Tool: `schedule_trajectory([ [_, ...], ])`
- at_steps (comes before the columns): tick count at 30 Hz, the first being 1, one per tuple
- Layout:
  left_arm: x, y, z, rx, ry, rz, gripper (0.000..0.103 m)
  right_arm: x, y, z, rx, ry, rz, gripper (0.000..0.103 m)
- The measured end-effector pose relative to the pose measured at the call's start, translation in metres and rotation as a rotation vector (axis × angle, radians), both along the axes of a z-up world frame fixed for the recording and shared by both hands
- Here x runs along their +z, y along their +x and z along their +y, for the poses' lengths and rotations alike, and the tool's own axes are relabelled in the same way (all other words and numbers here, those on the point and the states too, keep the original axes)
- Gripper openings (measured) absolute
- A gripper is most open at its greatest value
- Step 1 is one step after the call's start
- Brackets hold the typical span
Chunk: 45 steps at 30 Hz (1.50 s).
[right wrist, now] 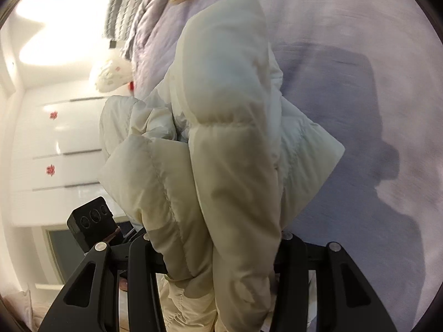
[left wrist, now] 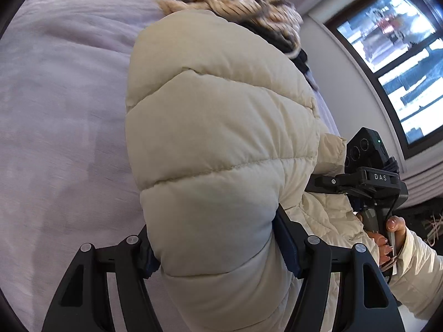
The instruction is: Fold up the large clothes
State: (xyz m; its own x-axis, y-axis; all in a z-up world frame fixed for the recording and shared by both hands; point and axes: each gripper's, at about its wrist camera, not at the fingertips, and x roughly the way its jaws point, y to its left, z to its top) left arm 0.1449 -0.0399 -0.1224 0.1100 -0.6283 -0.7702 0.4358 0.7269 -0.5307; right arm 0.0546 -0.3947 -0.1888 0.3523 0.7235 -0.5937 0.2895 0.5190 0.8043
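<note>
Jaws of left gripper (left wrist: 221, 251) and right gripper (right wrist: 221, 251) part-closed, clamping puffer jacket (left wrist: 221, 127); long axis toward 12 o'clock, bedspread (left wrist: 63, 116) beyond.

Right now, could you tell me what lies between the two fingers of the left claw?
In the left wrist view, a thick quilted fold of the cream puffer jacket fills the gap of the left claw; both pads press into it.

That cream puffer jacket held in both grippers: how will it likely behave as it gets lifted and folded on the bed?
The puffer jacket probably flops: loose panels hang beyond the right gripper. Its quilted bulk, bulging past the left gripper, likely springs back after folding. The smooth shell may slip.
</note>
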Motion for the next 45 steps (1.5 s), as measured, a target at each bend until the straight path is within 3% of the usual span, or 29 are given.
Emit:
schedule_trajectory([
  [9,-0.001,0.074,0.069,0.150,0.020,-0.025,0.070,-0.021,0.093,0.069,0.080,-0.001,-0.027,0.049],
  [14,-0.025,0.117,0.092,0.221,0.041,-0.021,0.070,-0.043,0.132,0.085,0.093,-0.020,-0.024,0.049],
  [20,-0.062,0.140,0.105,0.255,0.103,-0.050,0.070,-0.056,0.161,0.107,0.086,-0.034,-0.048,0.049],
  [27,-0.088,0.150,0.095,0.274,0.140,-0.045,0.079,-0.092,0.137,0.102,0.059,-0.050,-0.026,0.056],
  [32,-0.088,0.148,0.086,0.262,0.166,-0.066,0.081,-0.093,0.119,0.088,0.032,-0.053,0.006,0.062],
  [39,-0.086,0.144,0.094,0.258,0.170,-0.068,0.081,-0.045,0.095,0.084,0.061,-0.289,0.022,0.068],
  [45,-0.086,0.144,0.097,0.272,0.175,-0.062,0.081,0.003,0.059,0.069,0.017,-0.402,-0.014,0.068],
])
